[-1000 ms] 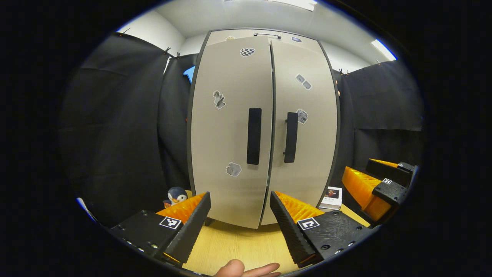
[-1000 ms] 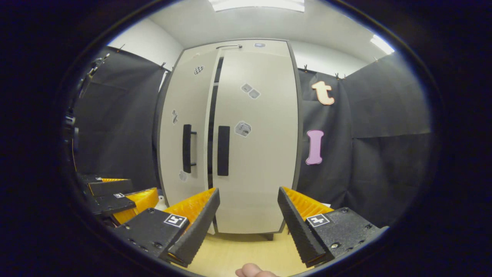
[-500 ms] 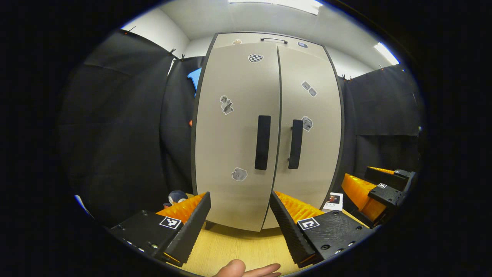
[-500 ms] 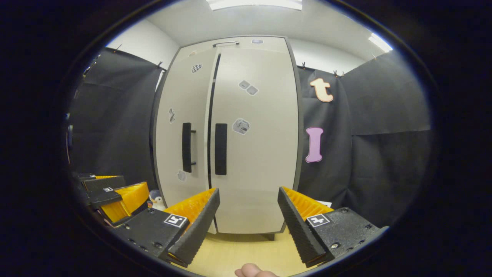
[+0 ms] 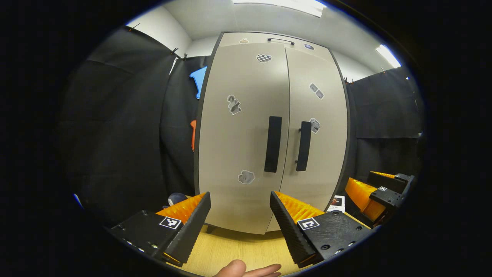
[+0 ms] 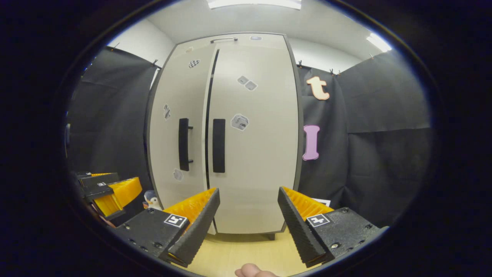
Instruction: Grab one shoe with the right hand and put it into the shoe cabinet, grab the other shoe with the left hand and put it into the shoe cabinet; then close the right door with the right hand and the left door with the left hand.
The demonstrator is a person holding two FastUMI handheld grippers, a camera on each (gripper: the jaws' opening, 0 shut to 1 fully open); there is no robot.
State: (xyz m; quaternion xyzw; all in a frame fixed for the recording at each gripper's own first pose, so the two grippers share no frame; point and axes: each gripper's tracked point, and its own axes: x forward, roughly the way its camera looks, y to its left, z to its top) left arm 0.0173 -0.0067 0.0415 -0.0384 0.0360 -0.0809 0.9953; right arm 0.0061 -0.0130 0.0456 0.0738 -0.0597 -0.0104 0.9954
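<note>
While both grippers' jaws gape empty, the shoe cabinet (image 5: 246, 146) stands upright (doors shut).

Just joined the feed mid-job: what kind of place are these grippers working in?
Likely a staged recording booth, not a home: black cloth walls surround a two-door shoe cabinet on a wooden floor, with a penguin toy beside it.

Recording booth: black cloth walls (image 5: 115, 134), sticker-marked cabinet (image 5: 246, 115).
</note>
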